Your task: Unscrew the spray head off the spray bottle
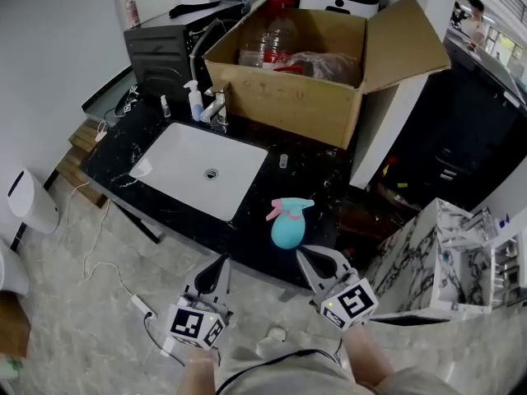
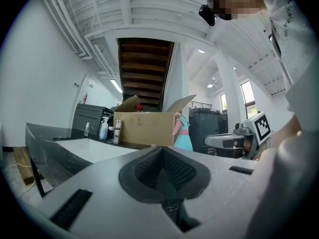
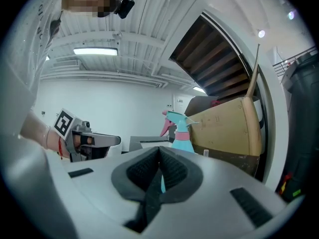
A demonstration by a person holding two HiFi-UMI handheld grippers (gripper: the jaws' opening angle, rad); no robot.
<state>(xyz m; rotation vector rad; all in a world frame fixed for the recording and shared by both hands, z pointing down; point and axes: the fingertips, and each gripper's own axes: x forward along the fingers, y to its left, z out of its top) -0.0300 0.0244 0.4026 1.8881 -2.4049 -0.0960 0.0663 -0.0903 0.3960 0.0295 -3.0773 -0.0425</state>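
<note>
A teal spray bottle (image 1: 287, 230) with a teal and pink spray head (image 1: 287, 209) stands upright near the front edge of the black marble counter (image 1: 309, 171). In the right gripper view the spray bottle (image 3: 181, 136) rises just beyond the jaws. In the left gripper view the spray bottle (image 2: 183, 135) shows ahead and to the right. My left gripper (image 1: 222, 260) is shut and empty, below and left of the bottle, off the counter's edge. My right gripper (image 1: 301, 254) is shut and empty, just below the bottle.
A white sink basin (image 1: 198, 169) is set in the counter at left, with a tap (image 1: 216, 105) and a small pump bottle (image 1: 194, 101) behind it. An open cardboard box (image 1: 292, 85) stands at the back. A small vial (image 1: 283, 160) stands mid-counter. Marbled shelving (image 1: 436, 253) stands at right.
</note>
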